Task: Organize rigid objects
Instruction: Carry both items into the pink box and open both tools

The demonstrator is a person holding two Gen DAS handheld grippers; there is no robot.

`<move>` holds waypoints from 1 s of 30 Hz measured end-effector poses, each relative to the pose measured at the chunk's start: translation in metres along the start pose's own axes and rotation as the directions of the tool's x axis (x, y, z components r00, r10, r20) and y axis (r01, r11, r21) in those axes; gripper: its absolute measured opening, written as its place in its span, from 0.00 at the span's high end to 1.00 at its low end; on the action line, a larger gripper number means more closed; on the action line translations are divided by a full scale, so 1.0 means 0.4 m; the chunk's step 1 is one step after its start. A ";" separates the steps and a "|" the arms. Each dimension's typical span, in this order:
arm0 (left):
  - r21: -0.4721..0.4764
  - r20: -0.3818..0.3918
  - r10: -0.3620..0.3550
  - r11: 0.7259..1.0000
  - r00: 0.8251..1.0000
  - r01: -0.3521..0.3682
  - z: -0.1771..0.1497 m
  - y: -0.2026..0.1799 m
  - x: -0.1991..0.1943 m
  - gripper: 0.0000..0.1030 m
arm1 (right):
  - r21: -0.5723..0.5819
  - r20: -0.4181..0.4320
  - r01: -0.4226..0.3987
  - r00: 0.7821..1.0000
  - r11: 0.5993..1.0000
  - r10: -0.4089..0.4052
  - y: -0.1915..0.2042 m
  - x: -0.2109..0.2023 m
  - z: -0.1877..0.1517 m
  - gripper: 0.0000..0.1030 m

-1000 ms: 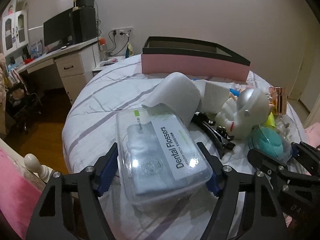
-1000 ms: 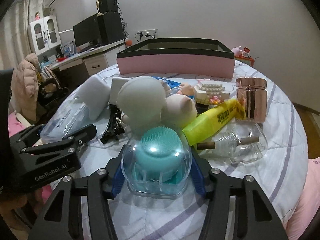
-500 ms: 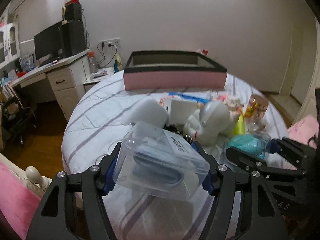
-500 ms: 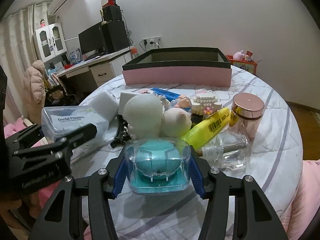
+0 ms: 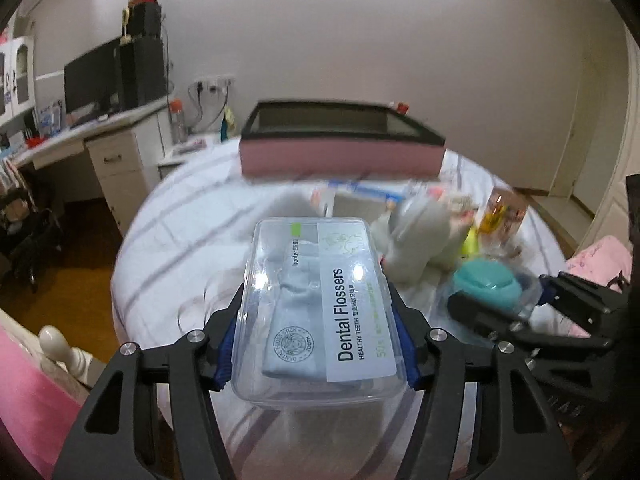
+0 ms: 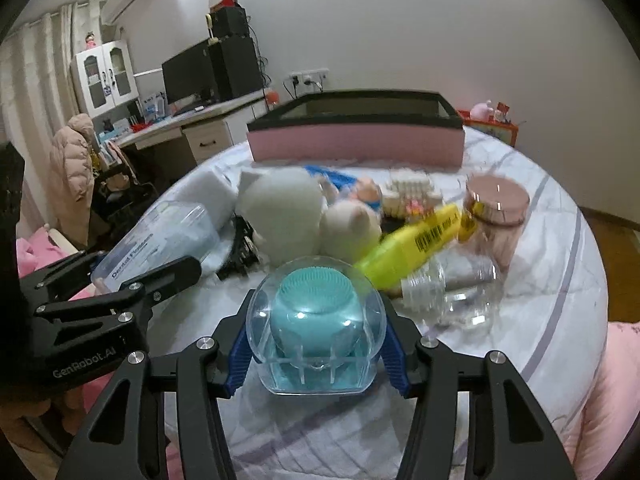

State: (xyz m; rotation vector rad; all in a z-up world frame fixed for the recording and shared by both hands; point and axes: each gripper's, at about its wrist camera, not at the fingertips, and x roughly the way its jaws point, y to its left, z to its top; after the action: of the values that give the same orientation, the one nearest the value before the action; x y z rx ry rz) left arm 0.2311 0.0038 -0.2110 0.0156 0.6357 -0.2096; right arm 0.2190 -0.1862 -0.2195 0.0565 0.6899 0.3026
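My left gripper has just been closing, now clamped across the one floss box, lifted over the bed's near edge for carrying | right gripper clamped on the one teal brush dome, same reason | one pink bin waits at the far edge | two plush toys remain mid-bed.

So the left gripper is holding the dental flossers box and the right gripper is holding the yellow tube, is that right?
Not quite: in the right wrist view the right gripper holds the clear case with the teal brush, not the yellow tube. The left gripper does hold the dental flossers box.
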 end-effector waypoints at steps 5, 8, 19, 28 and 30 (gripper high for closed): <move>0.011 0.049 0.000 1.000 0.999 -0.001 0.079 -0.008 -0.018 0.39 | -0.033 0.054 0.003 0.999 0.999 -0.001 0.012 -0.031 0.060 0.46; 0.031 0.083 0.009 0.999 0.997 -0.012 0.138 -0.016 -0.022 0.39 | -0.053 0.088 0.016 0.996 0.998 -0.011 0.010 -0.047 0.107 0.46; 0.093 0.121 0.052 0.994 0.991 -0.064 0.414 -0.017 0.121 0.39 | -0.065 0.115 0.017 0.993 0.998 -0.010 -0.063 0.040 0.382 0.46; 0.132 -0.034 0.105 0.986 0.994 -0.100 0.575 0.016 0.422 0.39 | -0.009 -0.029 0.038 0.999 0.999 -0.039 -0.172 0.298 0.542 0.46; 0.146 -0.085 0.125 0.983 0.988 -0.112 0.585 0.025 0.490 0.39 | -0.006 -0.070 0.055 0.996 0.998 -0.055 -0.186 0.351 0.552 0.46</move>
State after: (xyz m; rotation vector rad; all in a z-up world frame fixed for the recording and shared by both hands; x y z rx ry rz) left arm 0.5243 -0.0418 -0.1390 0.2002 0.7106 -0.1384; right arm 0.4806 -0.2054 -0.1472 0.0227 0.7588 0.2542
